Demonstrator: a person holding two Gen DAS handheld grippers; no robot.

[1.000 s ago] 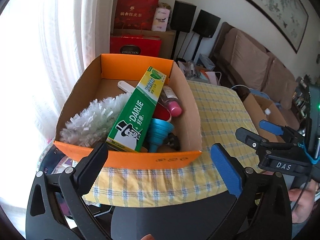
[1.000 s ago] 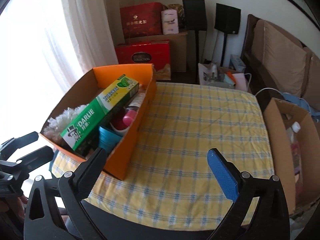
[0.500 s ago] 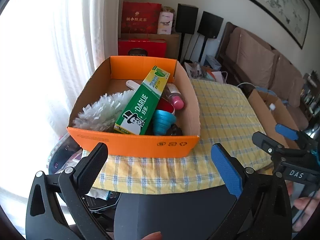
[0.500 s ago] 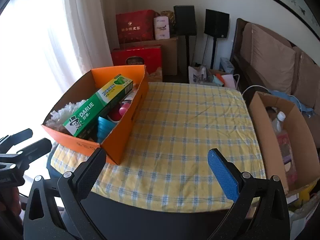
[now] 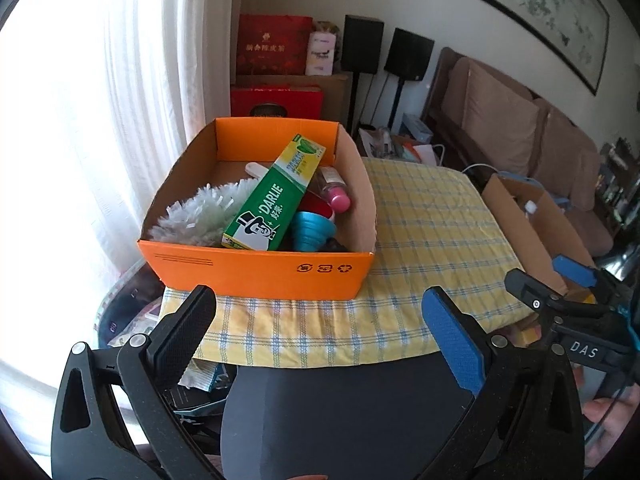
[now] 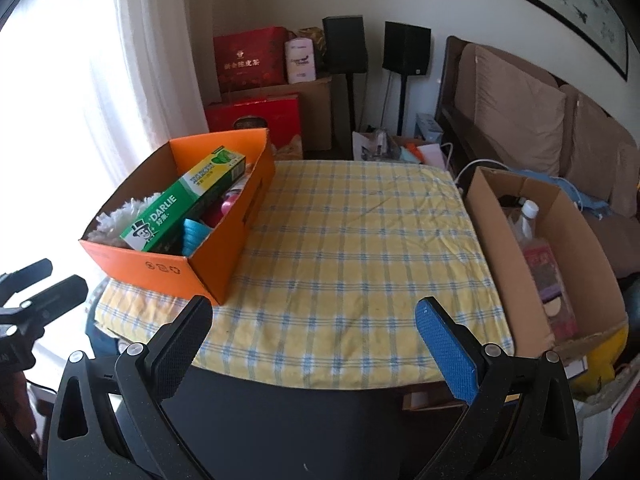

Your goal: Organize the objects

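An orange cardboard box (image 5: 256, 272) stands on the left part of a table with a yellow checked cloth (image 6: 360, 248). In it lie a green Darlie toothpaste carton (image 5: 272, 200), a white fluffy duster (image 5: 196, 212), a blue collapsible funnel (image 5: 310, 230) and a pink-capped bottle (image 5: 338, 198). The box also shows in the right wrist view (image 6: 168, 268). My left gripper (image 5: 318, 320) is open and empty, below the table's near edge in front of the box. My right gripper (image 6: 314, 328) is open and empty, off the near edge at the table's middle.
A brown cardboard box (image 6: 560, 264) with a plastic bottle (image 6: 526, 220) stands against the table's right side. Red gift boxes (image 6: 252, 60), two black speakers (image 6: 406, 48) and a brown sofa (image 6: 540, 128) lie beyond. A white curtain (image 5: 120, 100) hangs at the left.
Both grippers have pulled back and away from the table, so the box and table look smaller and farther. Both stay open and empty.
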